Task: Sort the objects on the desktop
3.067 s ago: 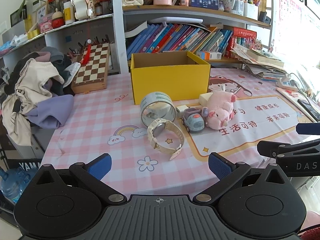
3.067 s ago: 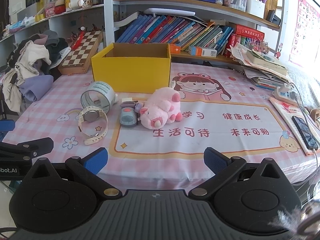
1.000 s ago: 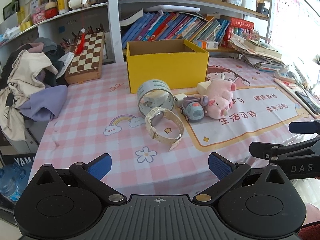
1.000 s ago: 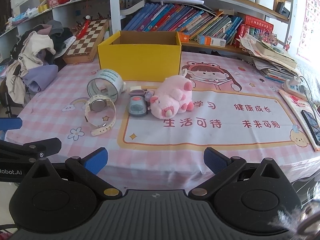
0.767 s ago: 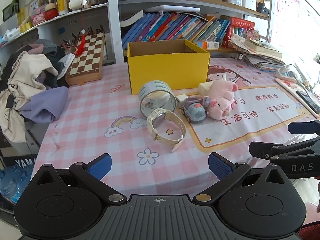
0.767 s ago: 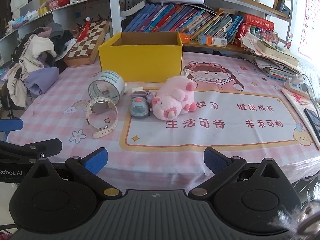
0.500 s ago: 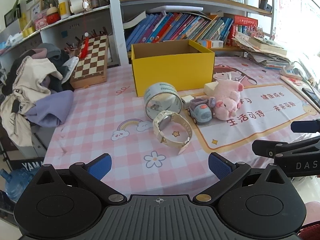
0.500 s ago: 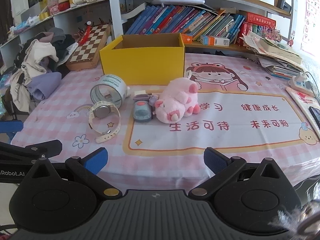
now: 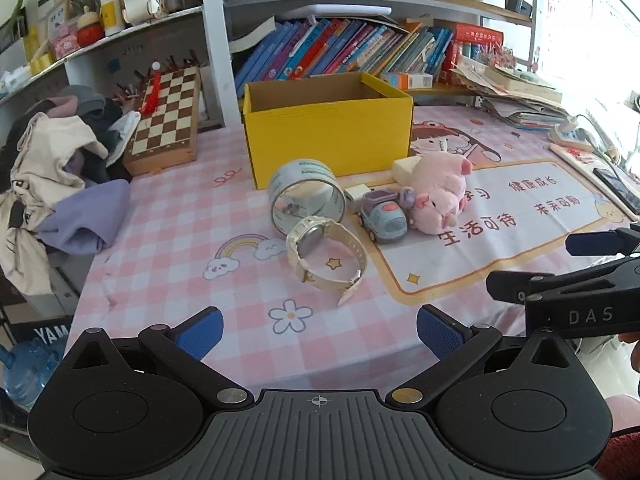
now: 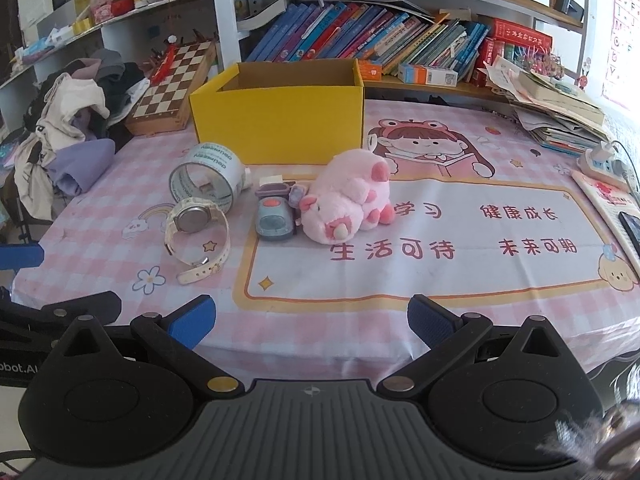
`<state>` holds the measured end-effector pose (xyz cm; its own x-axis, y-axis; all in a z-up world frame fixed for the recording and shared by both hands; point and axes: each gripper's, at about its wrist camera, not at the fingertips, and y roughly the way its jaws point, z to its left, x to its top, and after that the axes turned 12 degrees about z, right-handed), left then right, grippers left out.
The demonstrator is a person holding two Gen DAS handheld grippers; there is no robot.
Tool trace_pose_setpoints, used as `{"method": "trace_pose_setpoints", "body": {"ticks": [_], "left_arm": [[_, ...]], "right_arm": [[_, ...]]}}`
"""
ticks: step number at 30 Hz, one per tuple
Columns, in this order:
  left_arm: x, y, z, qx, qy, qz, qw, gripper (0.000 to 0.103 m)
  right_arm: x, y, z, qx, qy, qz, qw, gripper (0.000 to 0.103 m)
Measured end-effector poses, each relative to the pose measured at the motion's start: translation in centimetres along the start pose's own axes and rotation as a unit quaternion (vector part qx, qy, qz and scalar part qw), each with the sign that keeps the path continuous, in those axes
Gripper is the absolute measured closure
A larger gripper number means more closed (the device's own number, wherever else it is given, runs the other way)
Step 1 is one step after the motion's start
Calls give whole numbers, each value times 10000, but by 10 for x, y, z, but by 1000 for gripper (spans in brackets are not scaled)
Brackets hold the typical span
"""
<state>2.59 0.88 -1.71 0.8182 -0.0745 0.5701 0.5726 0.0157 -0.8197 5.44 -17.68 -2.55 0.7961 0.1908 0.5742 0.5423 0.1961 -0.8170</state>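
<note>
Watch [image 9: 326,254] (tape beside it) sits unmoved; left gripper [image 9: 318,330] and right gripper [image 10: 310,318] stay wide, nearer.

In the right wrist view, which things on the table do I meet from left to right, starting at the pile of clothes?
Clothes → watch → toy car → pink pig → power strip → phone.
</note>
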Motion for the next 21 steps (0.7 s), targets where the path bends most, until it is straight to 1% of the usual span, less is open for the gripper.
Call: {"method": "trace_pose_setpoints", "body": {"ticks": [5,9,13,16,21], "left_arm": [[-1,0,-5,-45,12,73,10000,0],[1,-4,-7,-3,-1,-18,10000,0],[3,-7,-2,47,-198,-89,9998,0],[4,-7,1,-18,-329,-129,9994,0],[6,-6,-1,-6,-271,-182,9995,0]], "right_arm": [[2,2,-5,-2,35,31,10000,0],[5,0,-9,7,66,-42,10000,0],[8,-2,-7,-6,-81,-113,9999,0],[9,-3,-4,-19,-210,-142,9997,0],[12,-4,-4,10,-278,-171,9995,0]]}}
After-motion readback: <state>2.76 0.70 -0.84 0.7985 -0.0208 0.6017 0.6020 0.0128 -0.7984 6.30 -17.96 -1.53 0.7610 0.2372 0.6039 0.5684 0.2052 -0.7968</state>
